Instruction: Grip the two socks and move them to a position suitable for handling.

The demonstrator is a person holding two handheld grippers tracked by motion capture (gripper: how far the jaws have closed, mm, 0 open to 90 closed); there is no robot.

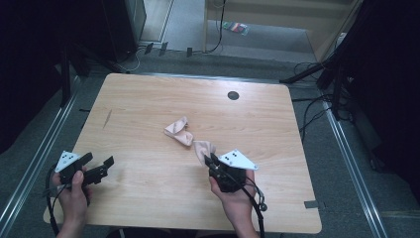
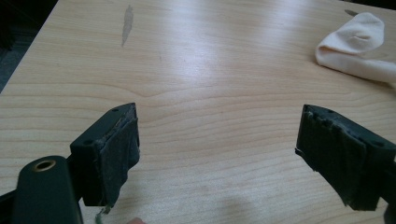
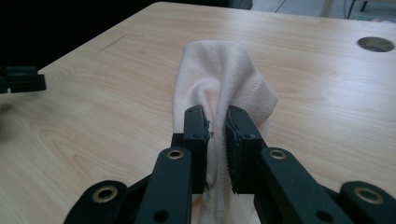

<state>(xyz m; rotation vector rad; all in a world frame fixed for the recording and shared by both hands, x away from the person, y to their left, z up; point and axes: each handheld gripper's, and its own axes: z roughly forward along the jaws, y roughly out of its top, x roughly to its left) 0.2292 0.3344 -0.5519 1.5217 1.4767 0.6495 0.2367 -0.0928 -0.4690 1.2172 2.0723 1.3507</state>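
Pink sock (image 3: 219, 79) pinched in right gripper (image 3: 217, 126), its end hidden; left gripper (image 2: 217, 140) gapes empty.

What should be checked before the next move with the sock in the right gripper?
1. Right gripper clamped on the near sock: ok.
2. Grip takes enough fabric: cannot tell; the far side of the fold is hidden.
3. Left gripper open with nothing between its pads: ok.
4. Second sock lies apart from the held one: ok.
5. Bare table between the two grippers: ok.
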